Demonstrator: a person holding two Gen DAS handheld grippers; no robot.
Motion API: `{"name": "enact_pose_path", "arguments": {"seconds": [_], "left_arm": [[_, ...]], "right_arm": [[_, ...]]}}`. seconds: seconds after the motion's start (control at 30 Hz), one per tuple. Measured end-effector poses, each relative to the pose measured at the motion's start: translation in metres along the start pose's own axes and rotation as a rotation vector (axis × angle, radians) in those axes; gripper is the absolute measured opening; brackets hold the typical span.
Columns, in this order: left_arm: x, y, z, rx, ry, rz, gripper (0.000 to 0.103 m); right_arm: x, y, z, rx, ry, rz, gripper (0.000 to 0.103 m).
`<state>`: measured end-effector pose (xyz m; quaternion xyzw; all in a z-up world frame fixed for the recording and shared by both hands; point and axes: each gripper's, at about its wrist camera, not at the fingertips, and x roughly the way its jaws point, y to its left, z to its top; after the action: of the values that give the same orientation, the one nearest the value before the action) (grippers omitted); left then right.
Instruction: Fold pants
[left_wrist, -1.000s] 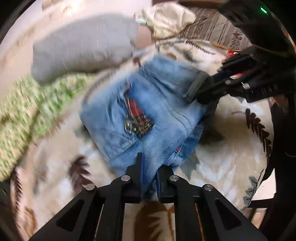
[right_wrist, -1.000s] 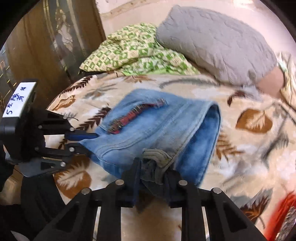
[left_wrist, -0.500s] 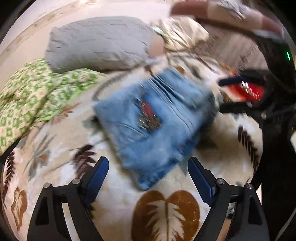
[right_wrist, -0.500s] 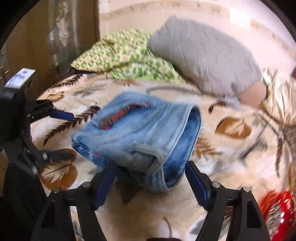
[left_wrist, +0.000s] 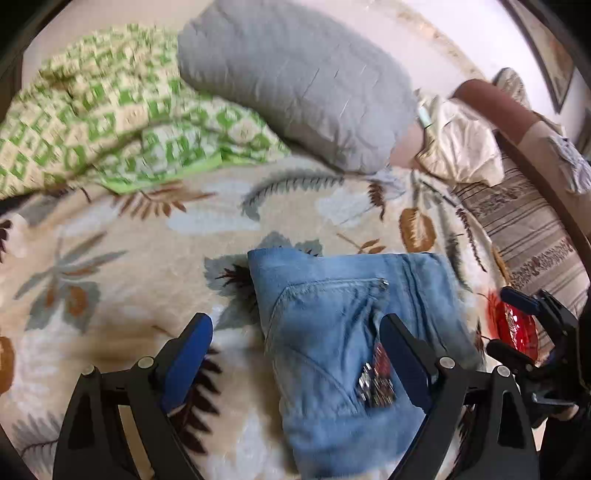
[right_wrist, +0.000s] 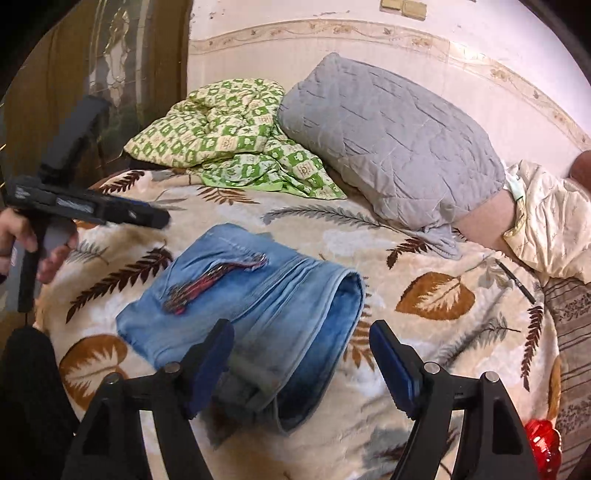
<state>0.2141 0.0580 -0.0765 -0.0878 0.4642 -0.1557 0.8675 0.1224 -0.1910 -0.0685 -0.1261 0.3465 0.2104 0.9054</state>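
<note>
The light blue jeans lie folded into a compact bundle on the leaf-patterned blanket, with a red and metal-studded patch on top. They also show in the right wrist view. My left gripper is open and empty, hovering over the bundle's near edge. My right gripper is open and empty, just above the jeans' folded waistband end. The left gripper also shows in the right wrist view, held above the blanket at the left.
A grey quilted pillow and a green checked quilt lie at the back. A cream cloth and striped cushion are on the right. A red shiny object lies beside the jeans. A pen lies on the blanket.
Both grippers were shut on the jeans' edges one second ago. They have opened, let the bundle drop onto the blanket, and pulled back from it.
</note>
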Motion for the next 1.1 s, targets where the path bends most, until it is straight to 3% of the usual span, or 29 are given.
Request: {"name": "enact_pose_path", "arguments": {"seconds": [0.13,0.33,0.47,0.5,0.53,0.57,0.6,0.67,0.77,0.9,1.0,1.1], "left_arm": [[0.039,0.005,0.015,-0.049,0.084,-0.018,0.092],[0.079,0.013,0.028,-0.107,0.150,-0.030,0.092],[0.087,0.017,0.033,-0.126,0.158,-0.059,0.091],[0.087,0.017,0.034,-0.122,0.160,-0.065,0.088],[0.088,0.015,0.034,-0.111,0.169,-0.085,0.072],[0.089,0.012,0.036,-0.093,0.174,-0.085,0.066],[0.086,0.008,0.037,-0.064,0.171,-0.078,0.062],[0.078,0.003,0.037,-0.019,0.156,-0.106,0.055],[0.070,0.011,0.036,-0.044,0.124,-0.177,0.049],[0.099,0.021,0.027,-0.049,0.168,-0.114,0.049],[0.102,0.023,0.029,-0.063,0.181,-0.111,0.050],[0.103,0.022,0.031,-0.065,0.193,-0.094,0.055]], "right_arm": [[0.024,-0.016,0.011,0.095,0.035,0.041,0.078],[0.085,-0.063,0.018,0.435,0.162,0.229,0.078],[0.117,-0.080,0.016,0.557,0.213,0.341,0.076],[0.122,-0.080,0.018,0.564,0.209,0.370,0.072],[0.126,-0.079,0.021,0.561,0.199,0.396,0.047],[0.128,-0.077,0.024,0.549,0.200,0.408,0.016],[0.130,-0.073,0.028,0.522,0.205,0.415,0.012],[0.125,-0.066,0.035,0.451,0.183,0.391,0.009],[0.121,-0.075,0.033,0.441,0.184,0.327,0.006],[0.147,-0.082,0.015,0.457,0.262,0.292,0.006],[0.159,-0.071,0.013,0.405,0.260,0.227,0.007],[0.163,-0.076,0.013,0.435,0.269,0.232,0.006]]}}
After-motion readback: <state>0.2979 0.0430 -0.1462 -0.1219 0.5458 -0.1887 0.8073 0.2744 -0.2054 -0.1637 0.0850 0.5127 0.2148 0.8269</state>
